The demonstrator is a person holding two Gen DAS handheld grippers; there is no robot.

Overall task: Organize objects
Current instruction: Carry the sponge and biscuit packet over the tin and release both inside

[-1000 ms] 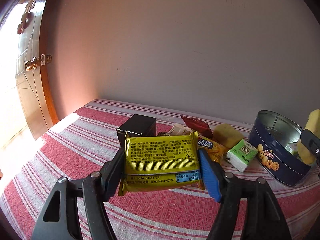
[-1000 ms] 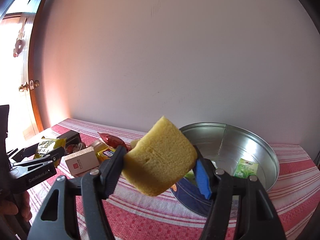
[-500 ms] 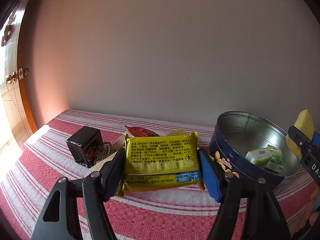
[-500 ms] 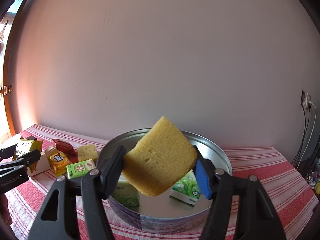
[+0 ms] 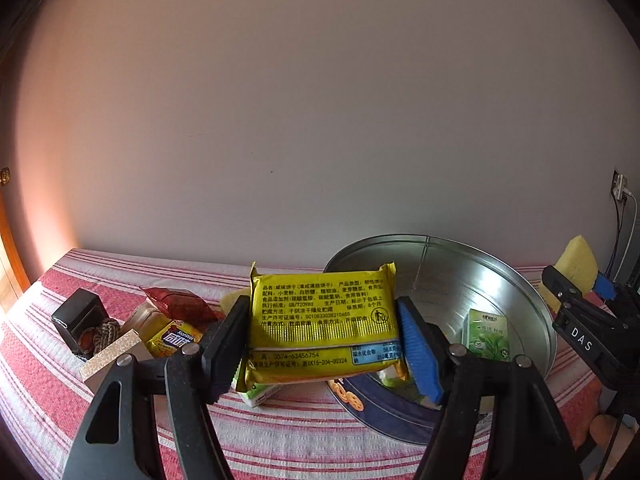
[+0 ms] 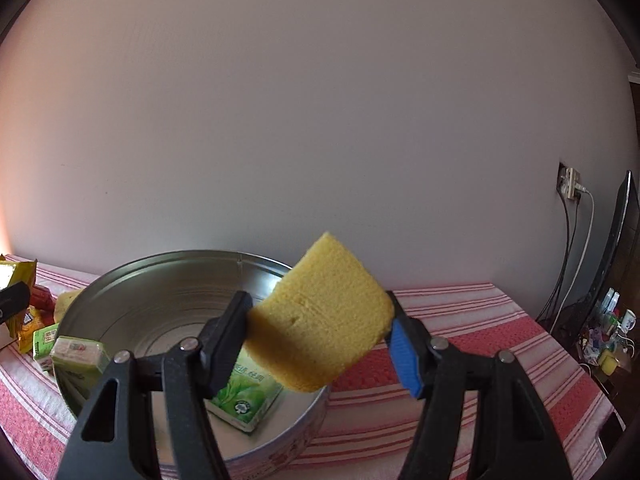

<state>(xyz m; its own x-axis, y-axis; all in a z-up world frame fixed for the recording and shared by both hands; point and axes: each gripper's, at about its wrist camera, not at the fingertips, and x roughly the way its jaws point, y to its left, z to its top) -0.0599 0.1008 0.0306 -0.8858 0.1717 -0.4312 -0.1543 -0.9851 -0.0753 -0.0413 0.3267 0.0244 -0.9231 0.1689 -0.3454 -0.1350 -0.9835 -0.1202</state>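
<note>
With both tongs loaded, I have the left tongs (image 5: 322, 340) clamped on a yellow packet (image 5: 322, 320), held flat with its printed side to the camera, up off the table (image 5: 280, 440) and in front of the near left rim of the tin (image 5: 520, 292). My right tongs (image 6: 320, 332) are clamped on a sponge (image 6: 320, 316), tilted, held above the tin's (image 6: 160, 280) right part. From the left camera the right tongs (image 5: 580, 292) show at far right, beyond the tin, sponge (image 5: 578, 264) sticking up. Inside the tin: a green pack (image 6: 244, 396) lying on the bottom, and a pale green tissue pack (image 6: 80, 356) leaning at the left wall. Tin is round, silver inside, dark blue outside, sits on the red-and-white striped cloth. Left of the tin, on the table: a red wrapper (image 5: 180, 304), a yellow snack pack (image 5: 172, 338), a beige box (image 5: 110, 354), a black box (image 5: 78, 316) with a brown rope ball (image 5: 104, 330) against it. Another green-white pack (image 5: 260, 394) lies under the packet, mostly hidden. Second sponge (image 6: 66, 302) sits just outside the tin's left rim. Wall socket with cables (image 6: 572, 184) far right.
</note>
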